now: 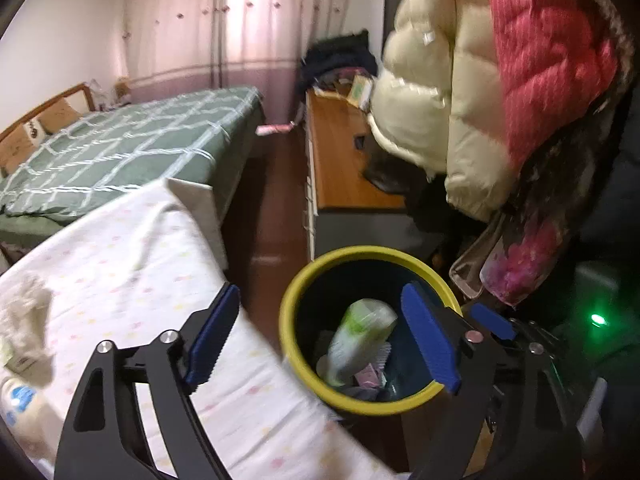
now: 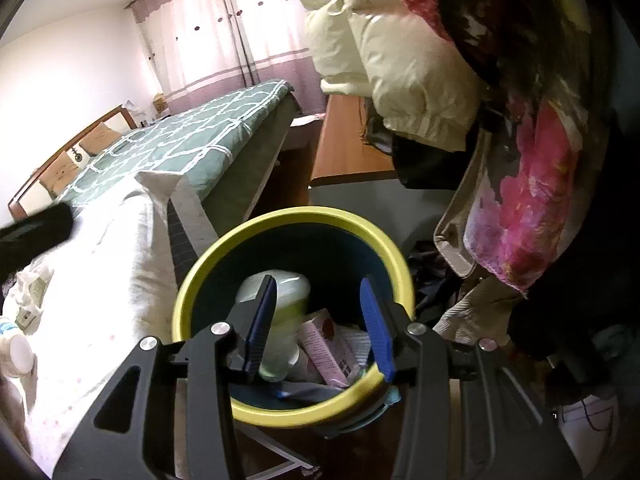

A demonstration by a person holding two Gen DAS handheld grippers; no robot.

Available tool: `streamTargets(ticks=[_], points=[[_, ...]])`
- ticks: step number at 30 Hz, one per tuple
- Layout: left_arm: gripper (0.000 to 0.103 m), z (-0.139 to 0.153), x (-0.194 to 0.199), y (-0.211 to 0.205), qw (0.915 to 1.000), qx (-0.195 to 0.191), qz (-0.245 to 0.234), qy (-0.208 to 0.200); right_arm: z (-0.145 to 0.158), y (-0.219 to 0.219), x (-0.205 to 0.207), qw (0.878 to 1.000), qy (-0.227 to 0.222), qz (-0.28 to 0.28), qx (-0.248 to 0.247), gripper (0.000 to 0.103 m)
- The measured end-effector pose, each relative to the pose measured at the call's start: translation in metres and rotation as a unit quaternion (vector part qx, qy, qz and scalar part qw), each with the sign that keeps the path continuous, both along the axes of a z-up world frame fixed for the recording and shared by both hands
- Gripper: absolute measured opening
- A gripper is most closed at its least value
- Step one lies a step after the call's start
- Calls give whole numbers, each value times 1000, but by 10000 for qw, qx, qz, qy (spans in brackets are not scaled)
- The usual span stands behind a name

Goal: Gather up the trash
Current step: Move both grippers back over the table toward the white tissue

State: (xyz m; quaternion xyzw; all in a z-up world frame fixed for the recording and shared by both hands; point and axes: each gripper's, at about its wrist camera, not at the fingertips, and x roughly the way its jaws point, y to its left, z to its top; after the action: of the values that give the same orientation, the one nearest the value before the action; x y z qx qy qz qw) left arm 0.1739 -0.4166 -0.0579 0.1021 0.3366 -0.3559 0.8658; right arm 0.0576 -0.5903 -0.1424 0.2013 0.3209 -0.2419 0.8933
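A dark bin with a yellow rim (image 1: 288, 312) (image 2: 188, 284) stands on the floor beside a white-covered table (image 1: 132, 264). Inside lie a pale green and white bottle (image 1: 360, 336) (image 2: 292, 292), a pink box (image 2: 324, 344) and other scraps. My left gripper (image 1: 320, 340) is open and empty, with one finger over the table edge and the other over the bin. My right gripper (image 2: 320, 320) is open and empty, right above the bin's mouth. The right gripper's blue fingers (image 1: 490, 320) show in the left wrist view. A crumpled tissue (image 1: 24, 316) and a white bottle (image 1: 20, 400) (image 2: 16, 348) lie on the table.
A bed with a green checked cover (image 1: 120, 148) lies behind the table. A wooden desk (image 1: 340, 156) stands across a narrow strip of brown floor. Cream and pink coats (image 1: 500, 80) and a floral scarf (image 2: 528, 208) hang close above the bin on the right.
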Motion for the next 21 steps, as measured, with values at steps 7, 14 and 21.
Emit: streamTargets(ticks=[7, 14, 21], points=[[93, 28, -25, 112, 9959, -261, 796, -348, 7, 31, 11, 9993, -55, 370, -24, 44], [94, 31, -35, 243, 9770, -324, 2055, -460, 16, 85, 32, 9951, -75, 979, -103, 44], [94, 30, -50, 361, 9450, -383, 3185, -635, 28, 163, 65, 9827, -50, 1848, -133, 45]])
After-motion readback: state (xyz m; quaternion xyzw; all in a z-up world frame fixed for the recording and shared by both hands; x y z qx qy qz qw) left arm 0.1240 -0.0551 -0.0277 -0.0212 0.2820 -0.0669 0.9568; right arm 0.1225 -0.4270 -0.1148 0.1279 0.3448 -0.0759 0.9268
